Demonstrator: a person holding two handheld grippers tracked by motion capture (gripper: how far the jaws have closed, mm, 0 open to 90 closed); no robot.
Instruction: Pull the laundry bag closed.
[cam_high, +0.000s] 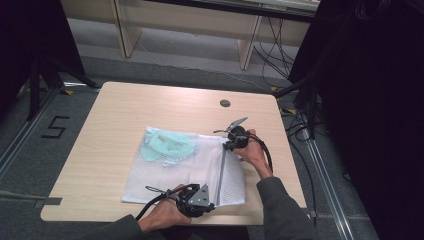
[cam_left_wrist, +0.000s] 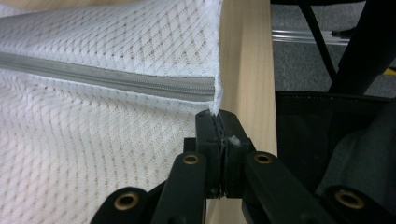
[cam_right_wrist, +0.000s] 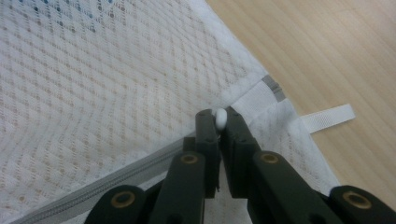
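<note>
One white mesh laundry bag (cam_high: 180, 172) lies flat on the one wooden table (cam_high: 115, 115), toward the near right part of the top, with one grey zipper (cam_high: 221, 167) running from its far edge to its near edge close to the right side. Inside the bag, at its far left corner, something pale green (cam_high: 165, 145) shows through the mesh; how many pieces it is cannot be told. Two grippers are at work, one at each end of the zipper. The left gripper (cam_high: 209, 206), held in the person's left hand (cam_high: 162, 215) at the near edge of the table, has its two jaws pressed together on the bag's edge right at the near end of the zipper; in the left gripper view (cam_left_wrist: 219, 122) the white fabric is pinched between them just below where the zipper (cam_left_wrist: 107, 79) stops. The right gripper (cam_high: 229, 144), held in the right hand (cam_high: 255, 152) at the far end of the zipper, has its jaws clamped on one small white zipper pull (cam_right_wrist: 220, 119), which shows between the tips in the right gripper view. One white ribbon loop (cam_right_wrist: 327, 117) sticks out from the bag's corner onto the bare wood just beside it.
</note>
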